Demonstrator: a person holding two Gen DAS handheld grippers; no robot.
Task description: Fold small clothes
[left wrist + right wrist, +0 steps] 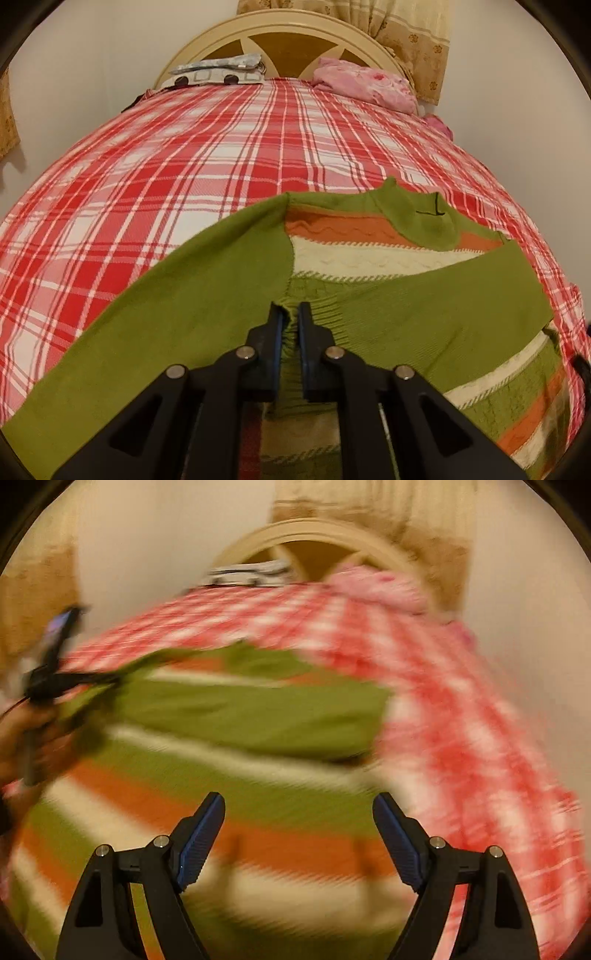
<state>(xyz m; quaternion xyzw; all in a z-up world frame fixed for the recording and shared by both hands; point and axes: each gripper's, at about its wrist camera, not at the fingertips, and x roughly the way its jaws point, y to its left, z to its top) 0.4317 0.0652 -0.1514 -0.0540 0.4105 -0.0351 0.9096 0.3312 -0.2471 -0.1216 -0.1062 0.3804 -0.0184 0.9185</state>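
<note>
We are mid-fold on the sleeves: our left tongs (291,314) pinch the ribbed cuff of the green sweater (369,254), which lies spread on the plaid bed (184,155) just ahead of both tongs. Our right tongs (298,805) hang spread and empty above its striped body. Next, we judge, the held sleeve must be carried across the chest and laid flat.

Small green knit sweater (424,295) with orange and cream stripes, lying on bed, one sleeve folded across body
</note>
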